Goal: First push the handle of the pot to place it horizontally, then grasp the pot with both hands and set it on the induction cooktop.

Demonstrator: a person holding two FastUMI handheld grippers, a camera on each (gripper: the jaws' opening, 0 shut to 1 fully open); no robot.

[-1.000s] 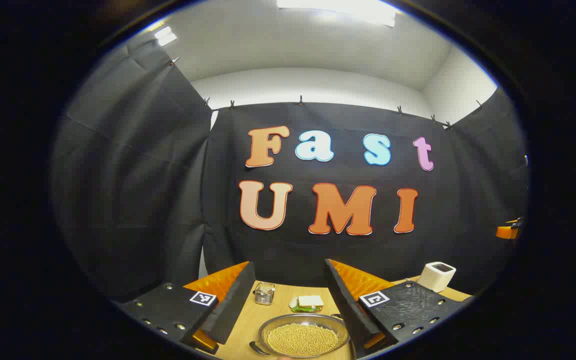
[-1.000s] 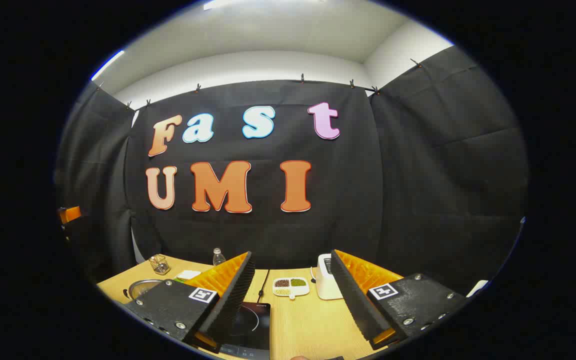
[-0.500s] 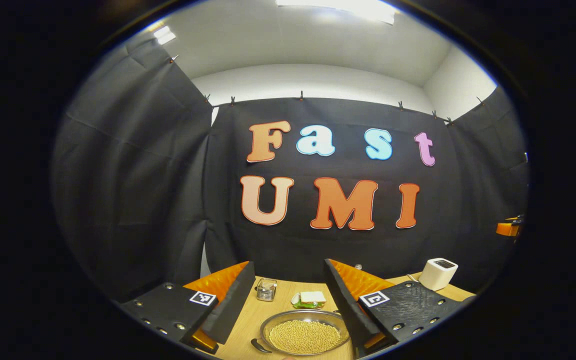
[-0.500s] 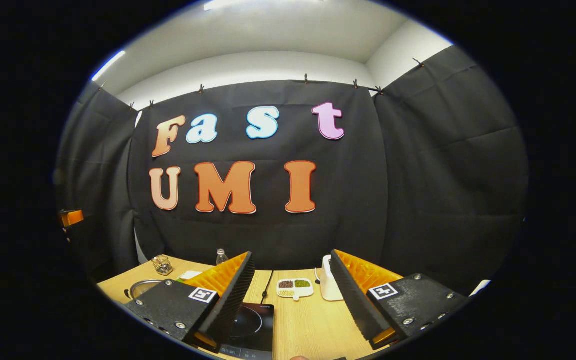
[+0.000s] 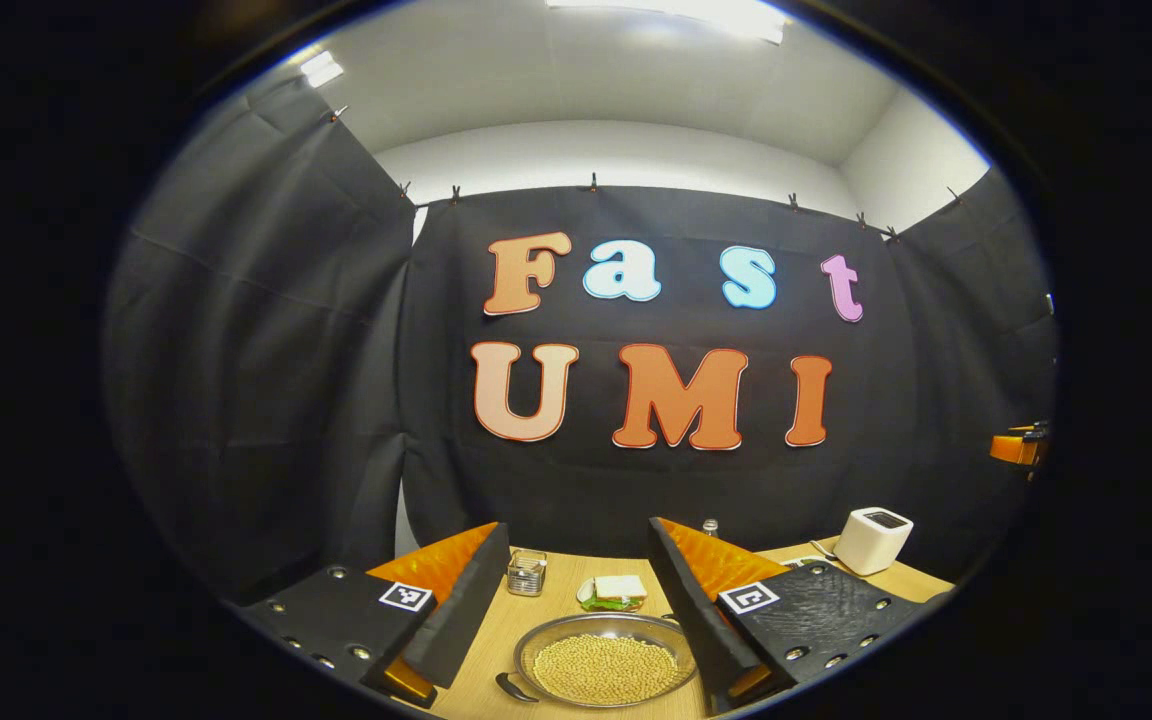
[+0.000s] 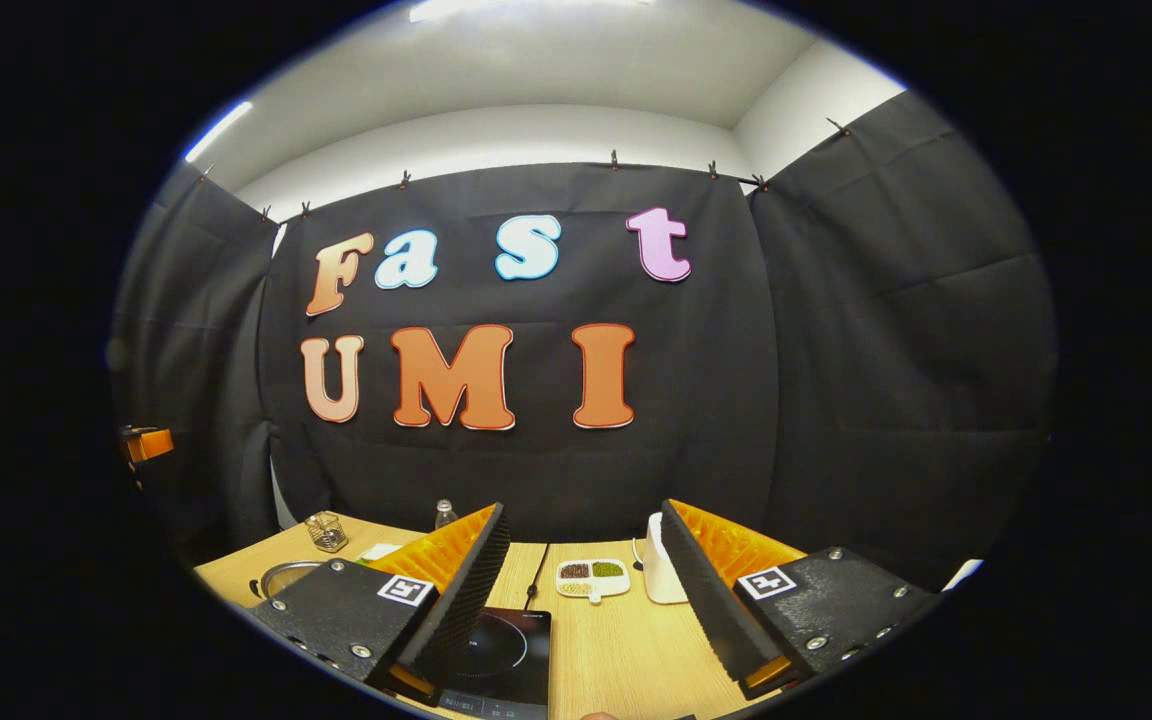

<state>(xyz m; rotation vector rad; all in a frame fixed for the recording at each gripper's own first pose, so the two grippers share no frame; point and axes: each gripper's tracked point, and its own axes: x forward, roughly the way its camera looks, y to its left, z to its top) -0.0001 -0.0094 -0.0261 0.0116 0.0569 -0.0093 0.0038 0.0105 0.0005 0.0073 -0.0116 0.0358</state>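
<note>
Left tongs (image 5: 576, 600) held wide apart, gripping nothing, above the wooden surface (image 5: 496, 640). Just ahead, framed between their tips: steel pot (image 5: 606, 668) heaped with pale beans, resting on the surface, dark handle (image 5: 513, 687) poking out at its near left. Beyond: small glass cup (image 5: 527, 573), a plate with a sandwich (image 5: 617, 592), farther right a white box-shaped appliance (image 5: 872, 540).

Right tongs (image 6: 586, 590) likewise spread open and empty. Nearest below: black induction cooktop (image 6: 501, 655), bare, cord running back from it. Pot rim (image 6: 283, 577) visible at far left, well apart from the cooktop. Farther back: divided dish of beans (image 6: 592, 576), white appliance (image 6: 658, 572), bottle (image 6: 445, 514).
</note>
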